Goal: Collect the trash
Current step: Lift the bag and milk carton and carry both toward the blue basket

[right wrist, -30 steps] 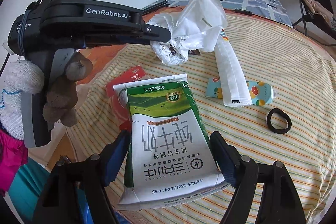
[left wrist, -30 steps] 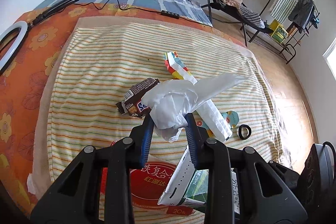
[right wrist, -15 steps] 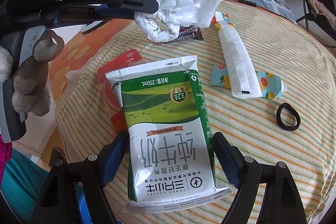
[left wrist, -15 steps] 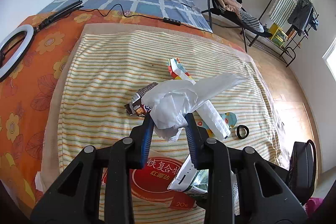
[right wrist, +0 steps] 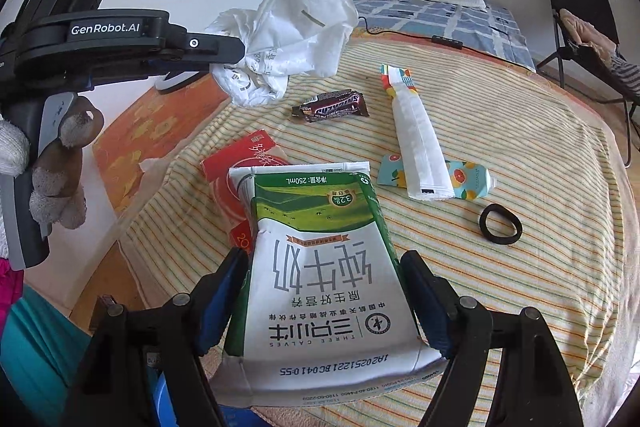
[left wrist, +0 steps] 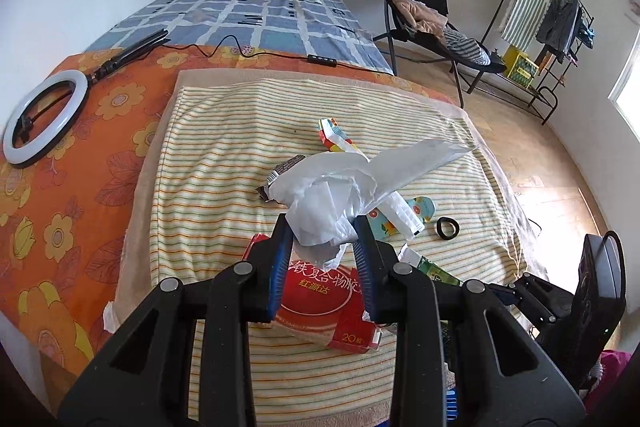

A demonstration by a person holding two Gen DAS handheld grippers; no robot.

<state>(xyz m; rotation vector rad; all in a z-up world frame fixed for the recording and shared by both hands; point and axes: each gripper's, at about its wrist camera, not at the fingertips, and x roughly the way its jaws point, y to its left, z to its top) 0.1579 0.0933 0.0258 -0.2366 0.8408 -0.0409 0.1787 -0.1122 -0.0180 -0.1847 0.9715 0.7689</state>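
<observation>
Tilting downward over the bed, left tool (left wrist: 323, 227) clamped on white bag (left wrist: 340, 195), right tool (right wrist: 324, 291) gripping milk carton (right wrist: 320, 267)

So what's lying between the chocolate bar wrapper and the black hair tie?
The long white wrapper, resting across a fruit-print tube; clearest in the right wrist view.

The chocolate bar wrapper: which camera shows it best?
The right wrist view: the chocolate bar wrapper lies fully exposed on the striped cloth. In the left wrist view, the white plastic bag hides most of it.
</observation>
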